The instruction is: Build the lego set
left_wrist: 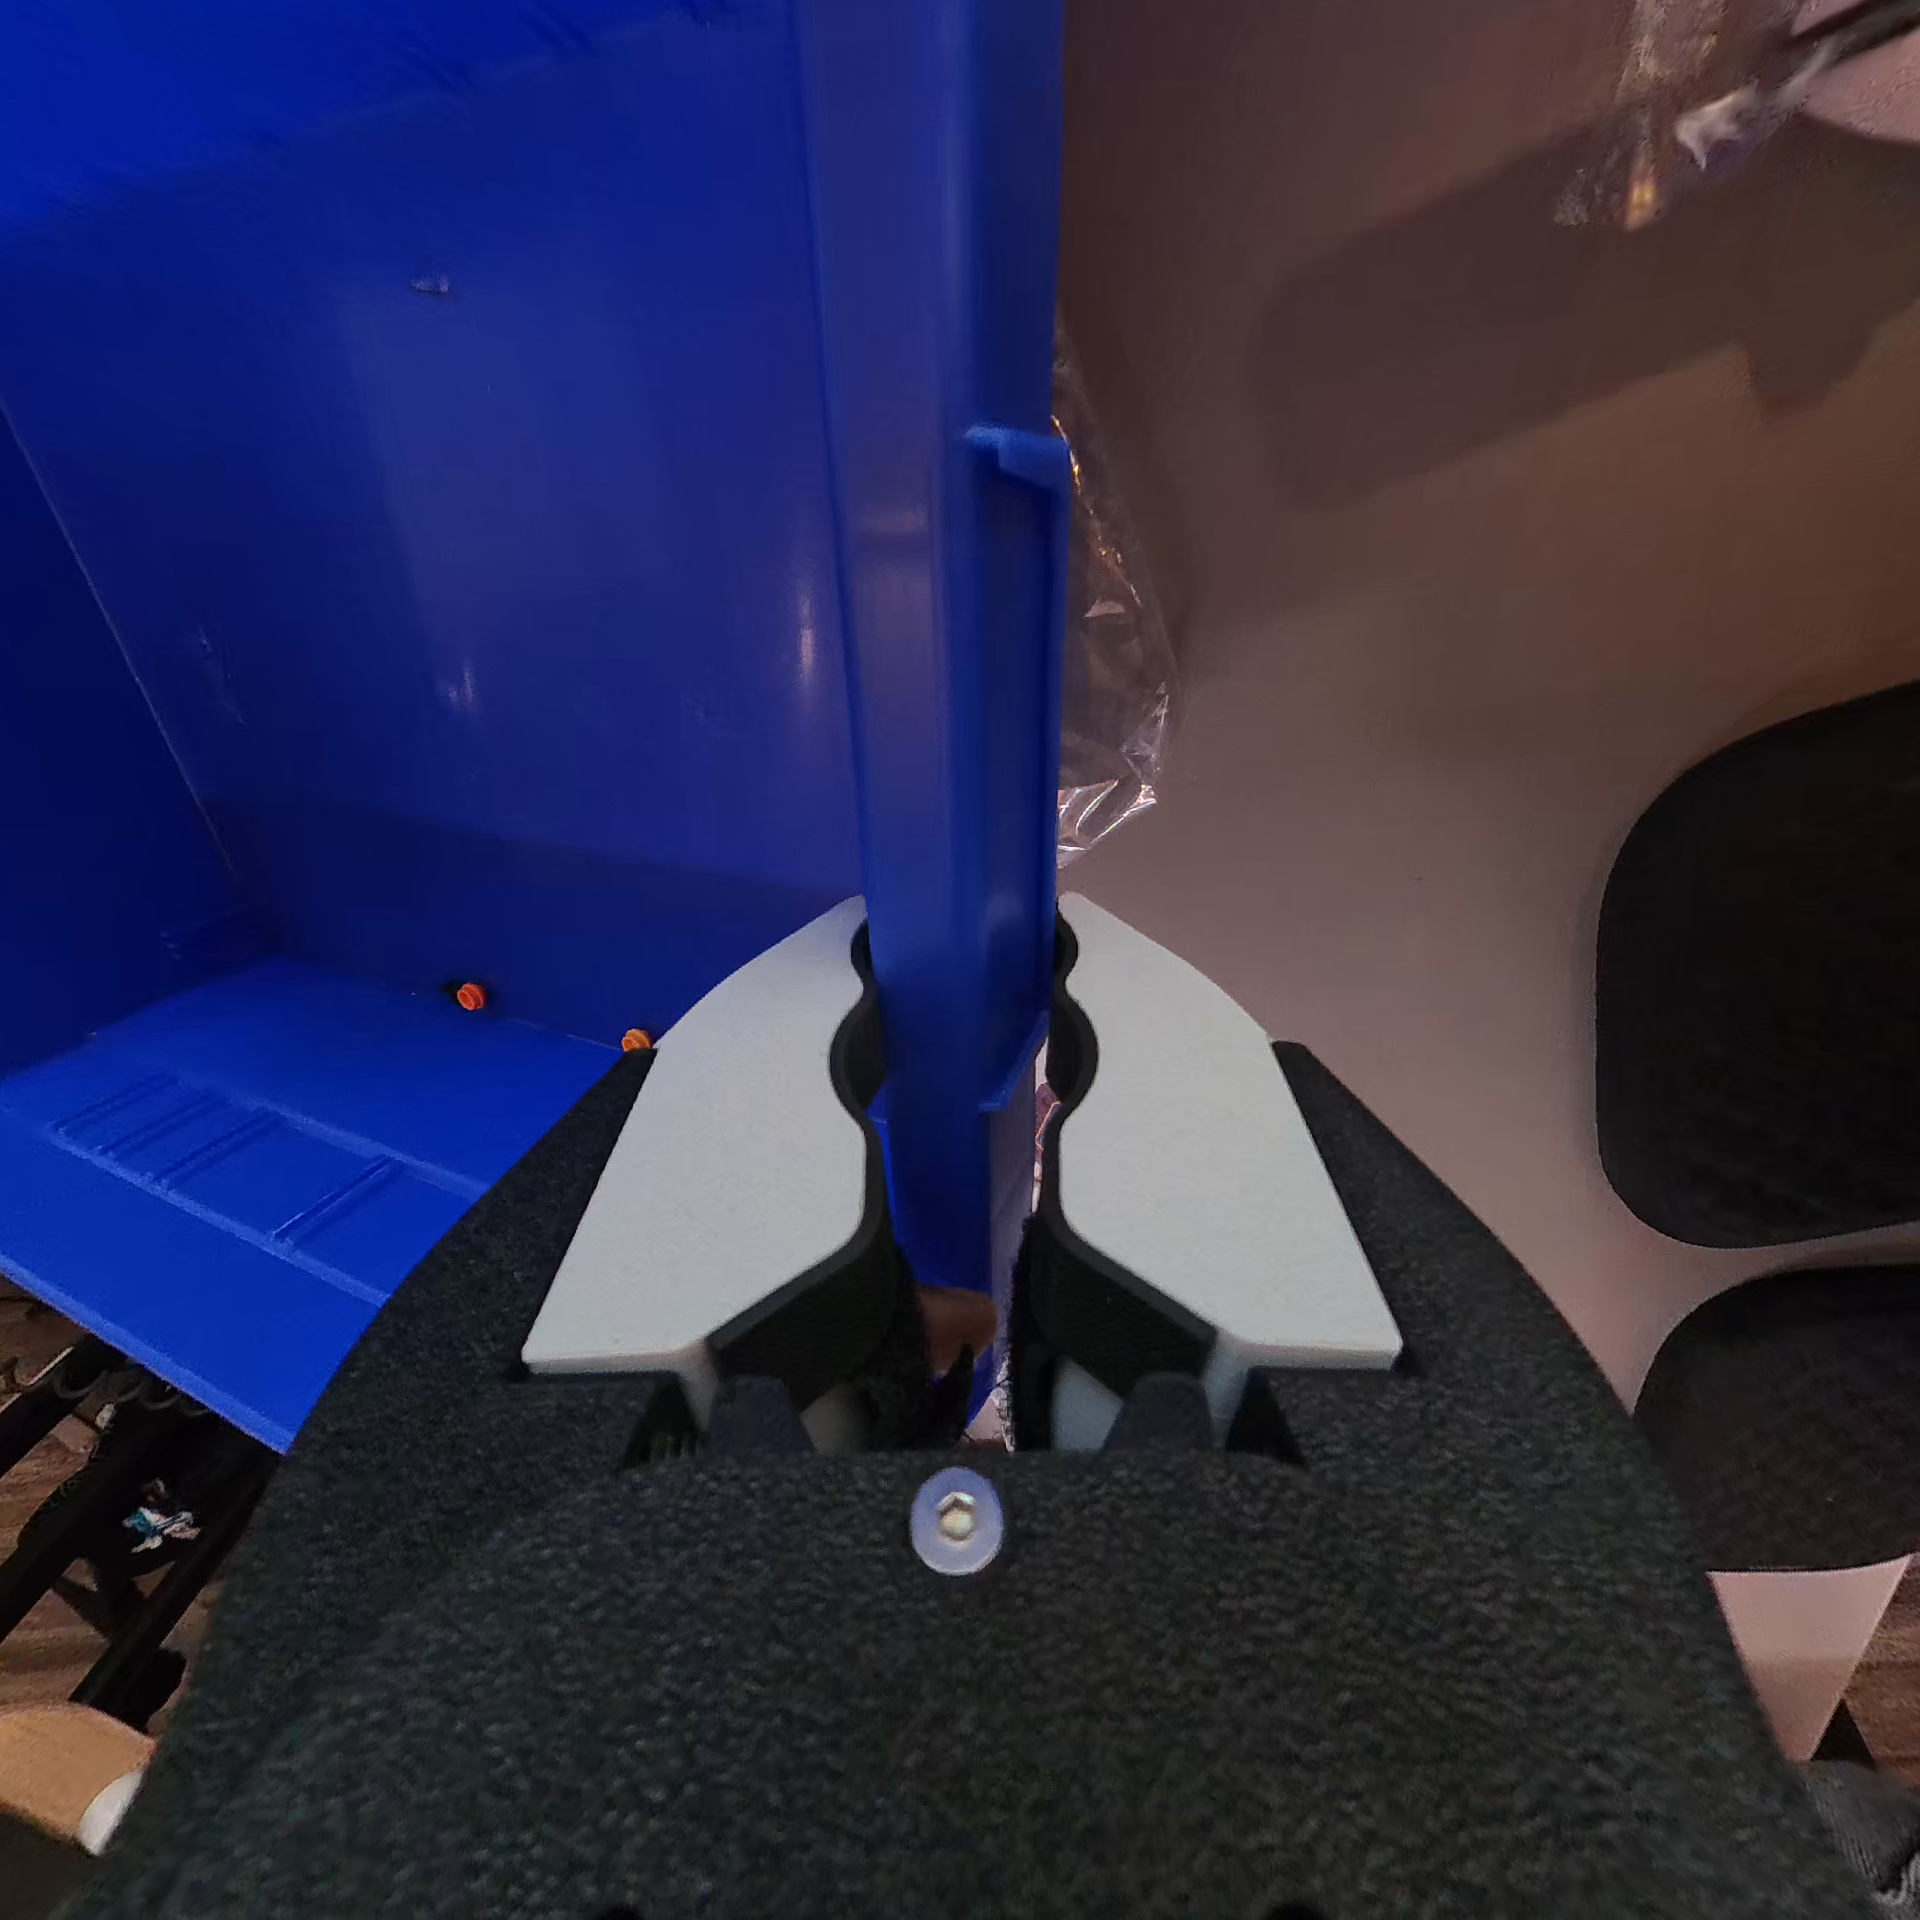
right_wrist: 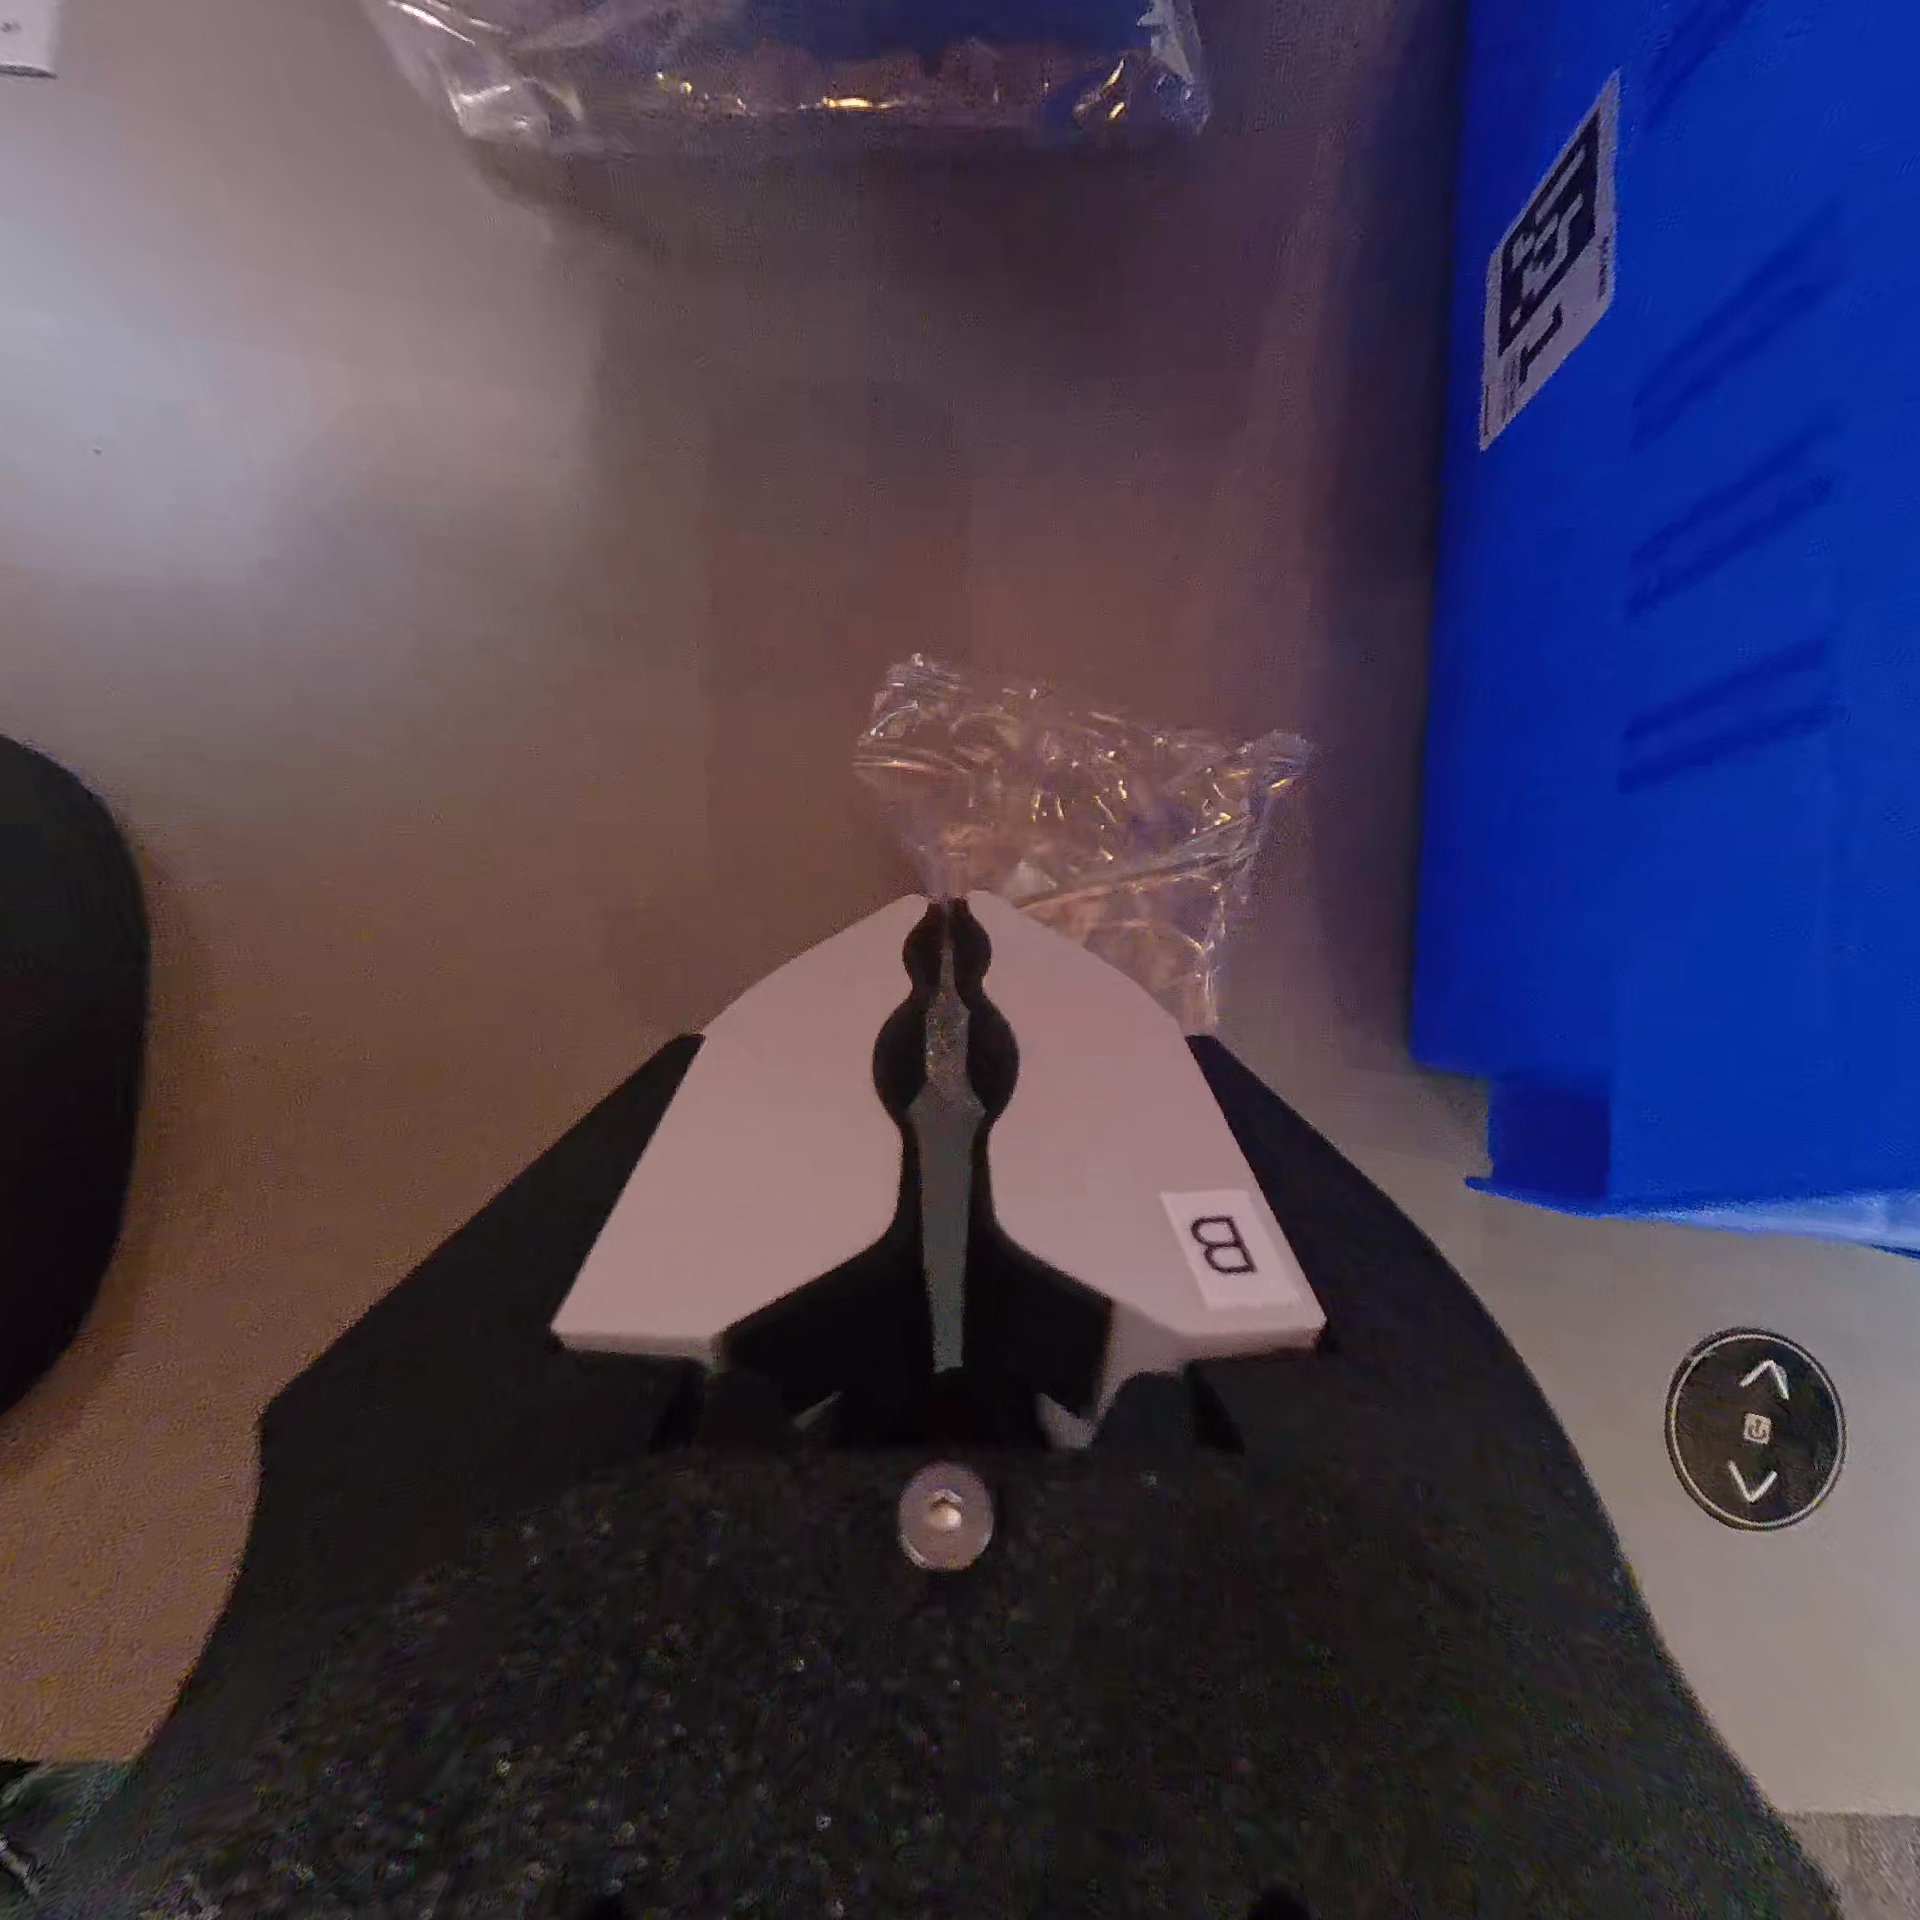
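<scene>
My left gripper (left_wrist: 961, 935) is shut on the rim wall of a blue plastic bin (left_wrist: 935, 623), and both pads press on it. Inside the bin, two small orange round lego pieces (left_wrist: 470, 995) lie at the foot of its wall. My right gripper (right_wrist: 948, 906) is shut on a corner of a crumpled clear plastic bag (right_wrist: 1091, 810), which spreads out ahead and to the right of the tips. The same blue bin (right_wrist: 1683, 623) stands at the right of the right wrist view, with a white label (right_wrist: 1548, 260) on its side.
A second clear bag (right_wrist: 810, 62) with dark pieces lies at the far edge of the pale table (right_wrist: 416, 520). A clear plastic film (left_wrist: 1112, 665) sits beside the bin's outer wall. Dark rounded pads (left_wrist: 1766, 966) lie at the right, another dark object (right_wrist: 52, 1060) at the left.
</scene>
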`<action>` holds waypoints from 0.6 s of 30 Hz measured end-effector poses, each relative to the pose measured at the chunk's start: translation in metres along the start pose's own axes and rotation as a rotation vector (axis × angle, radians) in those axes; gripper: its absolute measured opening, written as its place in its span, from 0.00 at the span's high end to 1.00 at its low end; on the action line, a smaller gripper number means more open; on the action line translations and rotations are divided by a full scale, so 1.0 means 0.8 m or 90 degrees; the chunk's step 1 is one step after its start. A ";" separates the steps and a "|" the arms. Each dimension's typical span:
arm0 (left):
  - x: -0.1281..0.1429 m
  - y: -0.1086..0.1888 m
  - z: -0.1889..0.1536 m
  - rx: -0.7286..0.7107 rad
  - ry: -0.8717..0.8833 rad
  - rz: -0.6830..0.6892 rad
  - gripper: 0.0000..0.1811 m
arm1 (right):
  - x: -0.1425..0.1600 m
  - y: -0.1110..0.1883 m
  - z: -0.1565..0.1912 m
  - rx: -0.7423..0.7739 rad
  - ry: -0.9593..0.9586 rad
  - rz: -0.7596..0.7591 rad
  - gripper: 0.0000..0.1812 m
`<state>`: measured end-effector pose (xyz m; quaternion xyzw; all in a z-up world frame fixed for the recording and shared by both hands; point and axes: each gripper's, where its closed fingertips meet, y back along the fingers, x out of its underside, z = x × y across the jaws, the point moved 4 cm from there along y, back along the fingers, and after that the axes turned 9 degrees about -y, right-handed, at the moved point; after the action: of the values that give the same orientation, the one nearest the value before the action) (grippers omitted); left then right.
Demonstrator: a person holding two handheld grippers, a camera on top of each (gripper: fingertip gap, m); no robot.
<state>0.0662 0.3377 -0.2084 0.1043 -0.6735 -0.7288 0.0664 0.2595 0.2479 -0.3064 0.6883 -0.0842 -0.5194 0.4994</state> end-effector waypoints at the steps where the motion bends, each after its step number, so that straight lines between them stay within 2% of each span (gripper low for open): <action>1: 0.000 0.000 0.000 -0.001 0.001 -0.002 0.85 | 0.000 0.001 -0.002 -0.004 0.008 -0.003 1.00; 4: -0.001 -0.001 0.000 -0.002 0.000 -0.003 0.84 | -0.011 -0.001 0.014 -0.057 0.067 -0.036 1.00; 7: -0.001 -0.001 0.001 0.001 0.000 0.000 0.84 | -0.067 0.007 0.066 -0.118 0.247 -0.211 1.00; 9: -0.001 0.002 0.002 0.002 0.003 0.000 0.85 | -0.105 -0.004 0.093 -0.119 0.355 -0.287 1.00; 13: -0.001 0.008 0.006 0.004 0.014 0.000 0.84 | -0.169 -0.075 0.101 -0.111 0.426 -0.267 1.00; 14: -0.001 0.009 0.006 0.004 0.016 0.000 0.84 | -0.182 -0.093 0.096 -0.099 0.429 -0.254 0.97; 16: 0.000 0.012 0.008 0.004 0.019 -0.001 0.84 | -0.193 -0.116 0.088 -0.076 0.411 -0.217 0.77; 18: 0.000 0.013 0.008 0.004 0.019 -0.003 0.84 | -0.192 -0.102 0.092 -0.095 0.397 -0.247 0.76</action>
<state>0.0641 0.3433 -0.1977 0.1170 -0.6743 -0.7253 0.0747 0.0991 0.3409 -0.2701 0.7781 0.2417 -0.3746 0.4425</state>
